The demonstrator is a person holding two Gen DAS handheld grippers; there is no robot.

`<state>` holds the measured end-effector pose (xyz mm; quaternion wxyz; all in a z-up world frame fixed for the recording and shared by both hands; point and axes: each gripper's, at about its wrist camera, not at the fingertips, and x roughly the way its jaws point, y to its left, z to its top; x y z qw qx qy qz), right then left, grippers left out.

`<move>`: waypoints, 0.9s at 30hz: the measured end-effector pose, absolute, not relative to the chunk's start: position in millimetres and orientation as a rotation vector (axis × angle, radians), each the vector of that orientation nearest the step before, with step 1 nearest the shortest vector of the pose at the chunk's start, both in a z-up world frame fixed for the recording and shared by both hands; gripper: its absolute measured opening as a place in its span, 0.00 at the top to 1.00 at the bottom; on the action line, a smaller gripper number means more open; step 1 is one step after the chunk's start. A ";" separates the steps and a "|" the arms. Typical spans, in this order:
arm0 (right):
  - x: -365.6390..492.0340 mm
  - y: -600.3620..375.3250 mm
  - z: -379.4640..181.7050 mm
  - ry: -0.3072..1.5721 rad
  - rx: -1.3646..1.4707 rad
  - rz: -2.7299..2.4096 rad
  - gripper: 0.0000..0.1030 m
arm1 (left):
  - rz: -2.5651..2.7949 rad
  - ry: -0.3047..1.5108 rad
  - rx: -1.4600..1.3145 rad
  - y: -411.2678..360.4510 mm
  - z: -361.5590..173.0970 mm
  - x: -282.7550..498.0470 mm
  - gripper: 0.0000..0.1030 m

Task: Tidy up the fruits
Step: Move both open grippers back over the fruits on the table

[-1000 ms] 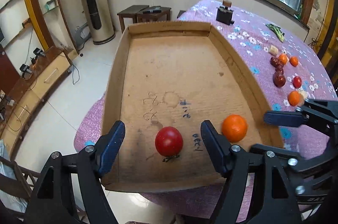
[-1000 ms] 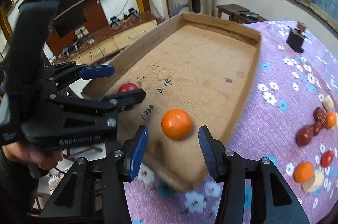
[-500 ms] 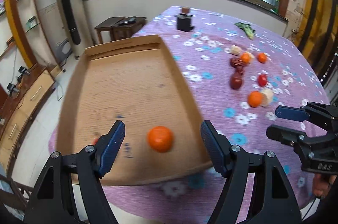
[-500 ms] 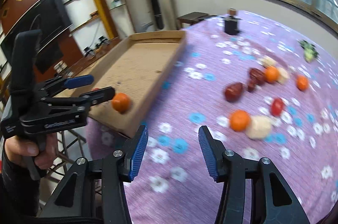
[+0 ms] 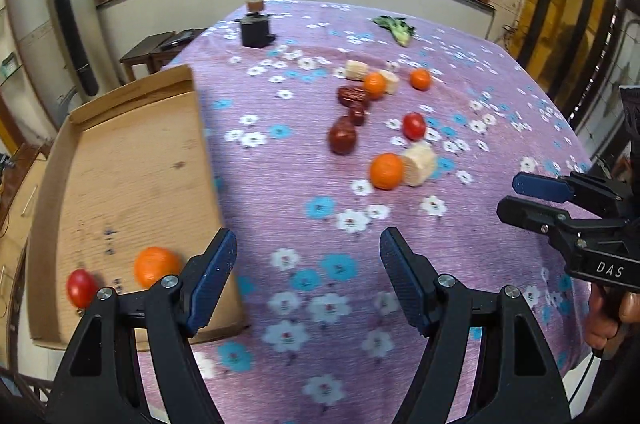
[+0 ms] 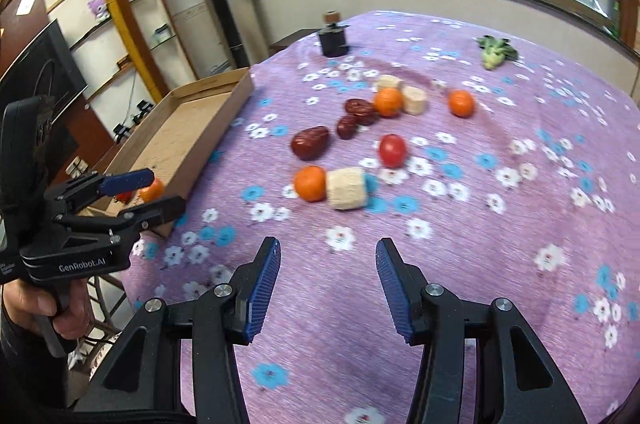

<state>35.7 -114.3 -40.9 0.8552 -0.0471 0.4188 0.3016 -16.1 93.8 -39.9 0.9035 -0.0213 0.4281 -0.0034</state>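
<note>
Both the left gripper and right gripper hovered released and empty above the floral tablecloth; one tangerine and tomato lay in the cardboard tray, other fruits scattered ahead.

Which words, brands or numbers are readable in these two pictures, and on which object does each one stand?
"DAS": white letters on the body of the right hand-held gripper, seen from the left wrist view.
"GenRobot.AI": white print on the body of the left hand-held gripper, seen from the right wrist view.
Dark handwritten marks on the floor of the cardboard tray: too blurred to read.
</note>
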 end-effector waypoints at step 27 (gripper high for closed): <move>61.5 -129.5 -50.2 0.897 -0.075 0.599 0.50 | -0.088 0.948 -0.037 63.2 -61.4 23.2 0.28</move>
